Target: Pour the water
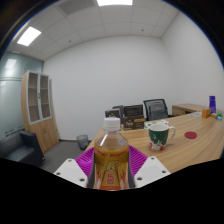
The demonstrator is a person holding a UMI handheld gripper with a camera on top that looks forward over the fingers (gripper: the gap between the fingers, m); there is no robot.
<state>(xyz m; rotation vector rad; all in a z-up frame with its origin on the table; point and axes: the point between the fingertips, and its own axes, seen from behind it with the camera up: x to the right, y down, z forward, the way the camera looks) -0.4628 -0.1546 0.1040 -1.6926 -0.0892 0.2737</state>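
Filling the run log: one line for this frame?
stage: pre-pour | gripper: shut on bottle | bottle: upright, capped, between fingers | mug: on table, beyond bottle

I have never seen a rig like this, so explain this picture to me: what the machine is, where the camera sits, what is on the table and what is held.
This is a hand-held two-finger gripper, carried by a person. The camera rides on it and looks forward along the fingers, seen at the bottom. Between the fingers' pads stands a bottle with an orange cap and a yellow label, apparently clamped by them. Beyond it, on the wooden table, stands a white mug with a green pattern. Farther back are office chairs and a cabinet.
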